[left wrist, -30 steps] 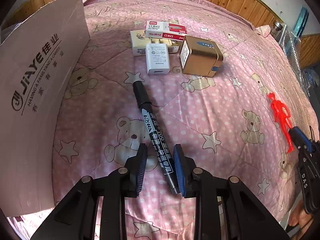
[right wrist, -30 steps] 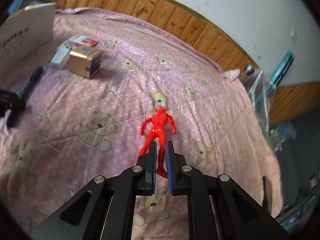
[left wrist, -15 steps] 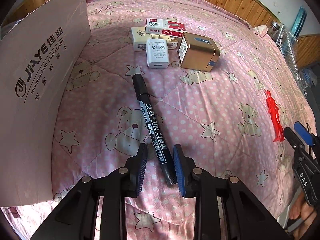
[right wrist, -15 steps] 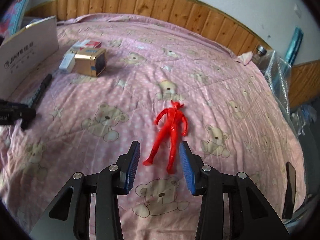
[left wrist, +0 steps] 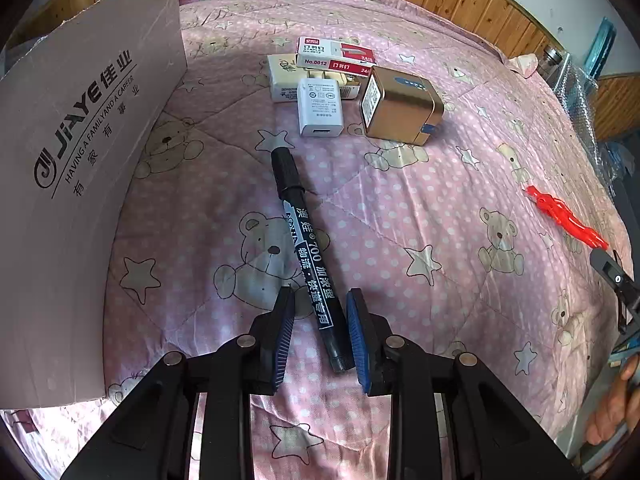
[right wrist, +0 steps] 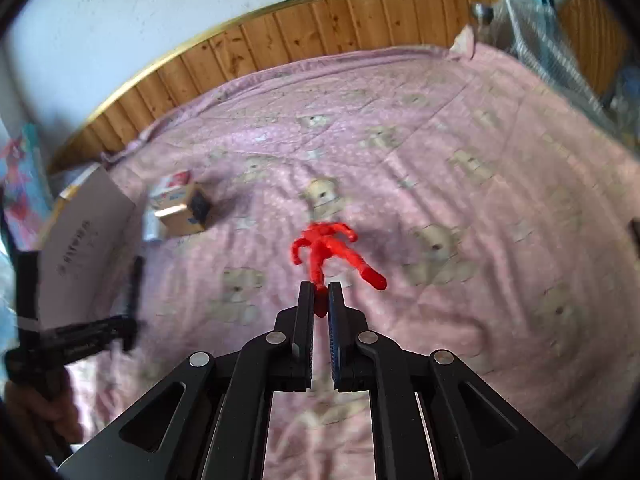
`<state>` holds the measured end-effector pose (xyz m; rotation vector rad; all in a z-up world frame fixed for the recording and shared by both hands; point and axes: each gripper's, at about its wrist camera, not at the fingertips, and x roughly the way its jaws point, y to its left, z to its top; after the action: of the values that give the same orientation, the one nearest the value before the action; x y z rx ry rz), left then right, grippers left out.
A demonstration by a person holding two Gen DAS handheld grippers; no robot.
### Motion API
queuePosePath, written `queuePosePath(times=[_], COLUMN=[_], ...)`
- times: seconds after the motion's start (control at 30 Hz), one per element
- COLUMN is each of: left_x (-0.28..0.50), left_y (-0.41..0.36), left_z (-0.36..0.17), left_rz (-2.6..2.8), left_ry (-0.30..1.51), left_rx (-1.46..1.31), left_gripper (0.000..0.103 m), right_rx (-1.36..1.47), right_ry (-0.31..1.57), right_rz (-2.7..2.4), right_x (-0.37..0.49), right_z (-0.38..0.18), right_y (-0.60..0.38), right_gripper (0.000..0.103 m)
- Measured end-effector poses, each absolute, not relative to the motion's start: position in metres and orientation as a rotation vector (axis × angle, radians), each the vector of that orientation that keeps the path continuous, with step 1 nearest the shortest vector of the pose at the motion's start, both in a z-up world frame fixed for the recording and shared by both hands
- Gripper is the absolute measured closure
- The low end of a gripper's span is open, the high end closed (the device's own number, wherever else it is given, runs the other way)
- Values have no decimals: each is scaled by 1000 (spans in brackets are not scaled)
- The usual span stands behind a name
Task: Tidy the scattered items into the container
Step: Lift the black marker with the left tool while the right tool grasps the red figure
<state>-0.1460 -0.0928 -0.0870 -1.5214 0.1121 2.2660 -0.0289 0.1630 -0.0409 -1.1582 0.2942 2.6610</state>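
**Tools at work on the bed: one straddling a marker, one clamped on a toy's leg**

Left tool (left wrist: pixel 320 332) sits low over the pink bear-and-star quilt (left wrist: pixel 420 208) with its blue-padded fingers (left wrist: pixel 283 336) spread apart, released, on either side of the near end of a black marker (left wrist: pixel 306 256). That marker lies flat on the quilt, its capped end pointing away toward the far pile, its tail end close beside the right-hand pad; whether the pad actually touches it I cannot tell.

Beyond the marker's cap lies a small cluster: a white charger plug (left wrist: pixel 320 108) nearest, a cream box (left wrist: pixel 282 76) partly under it, a red-and-white staples box (left wrist: pixel 334 56) at the back, and a gold cube-shaped block (left wrist: pixel 398 106) just beside the plug on the right. To the left stands the cardboard box (left wrist: pixel 76 184), its printed flap rising upright from the bed near the marker.

Right tool (right wrist: pixel 320 308) is clenched, its fingers drawn nearly together on one leg of a red toy figure (right wrist: pixel 326 244). The figure's body, arms and other leg stick out ahead of the fingertips, above the quilt, with a dark shadow beside it. This view is blurred, so I cannot say whether the figure touches the bedding. From the left side, the same red figure (left wrist: pixel 564 216) shows at the far right edge, well apart from the marker and the pile.

Wooden panelling (right wrist: pixel 320 28) lines the wall behind the bed.
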Motion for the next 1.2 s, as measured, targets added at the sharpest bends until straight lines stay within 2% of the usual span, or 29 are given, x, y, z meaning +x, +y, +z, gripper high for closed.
queuePosePath(times=[0.1, 0.2, 0.27, 0.33, 0.37, 0.4, 0.43, 0.5, 0.6, 0.67, 0.7, 0.73, 0.8, 0.87, 0.93, 0.97, 1.07, 1.17, 1.2], left_x=[-147, -146, -146, -146, -147, -147, -147, -147, -148, -149, -150, -151, -153, -156, -153, -151, -148, -151, -153], left_y=[-93, -93, -93, -93, -93, -93, -94, -95, -94, -94, -94, -93, -92, -88, -83, -82, -96, -115, -115], left_z=[-87, -87, -87, -87, -87, -87, -87, -87, -87, -87, -87, -87, -87, -88, -88, -88, -85, -80, -80], left_rz=[2266, 2262, 2261, 2258, 2256, 2254, 2253, 2251, 2249, 2247, 2245, 2244, 2243, 2236, 2237, 2231, 2244, 2317, 2328], left_ry=[105, 105, 101, 101, 100, 98, 97, 95, 95, 91, 91, 90, 67, 52, 106, 124, 72, -16, -22], left_rx=[-1522, -1520, -1519, -1518, -1517, -1517, -1516, -1515, -1517, -1521, -1522, -1522, -1530, -1526, -1502, -1494, -1489, -1475, -1475], left_gripper=[75, 75, 75, 75, 75, 75, 75, 75, 75, 74, 74, 74, 74, 74, 76, 80, 82, 79, 78], right_rx=[-1035, -982, -968, -962, -964, -980, -1014, -1136, -1261, -1337, -1381, -1420, -1424, -1407, -1470, -1505, -1538, -1533, -1524], right_ry=[-462, -1144, -1405, -1506, -1487, -1431, -1327, -951, -132, 452, 676, 805, 866, 725, 619, 556, 286, 320, 361], right_rz=[2566, 2440, 2387, 2395, 2418, 2462, 2539, 2731, 2837, 2710, 2637, 2553, 2483, 2521, 2601, 2641, 2724, 2720, 2716], right_x=[-36, -35, -30, -25, -24, -24, -25, -30, -37, -42, -45, -50, -62, -77, -88, -90, -92, -94, -96], right_z=[-42, -78, -99, -105, -100, -92, -82, -56, -34, -46, -60, -74, -92, -91, -88, -86, -79, -78, -79], right_y=[114, 56, 34, 25, 24, 26, 31, 51, 106, 152, 172, 184, 190, 181, 168, 163, 150, 153, 153], right_gripper=[96, 96, 96, 93, 80, 61, 58, 57, 54, 54, 54, 54, 52, 55, 73, 81, 85, 83, 70])
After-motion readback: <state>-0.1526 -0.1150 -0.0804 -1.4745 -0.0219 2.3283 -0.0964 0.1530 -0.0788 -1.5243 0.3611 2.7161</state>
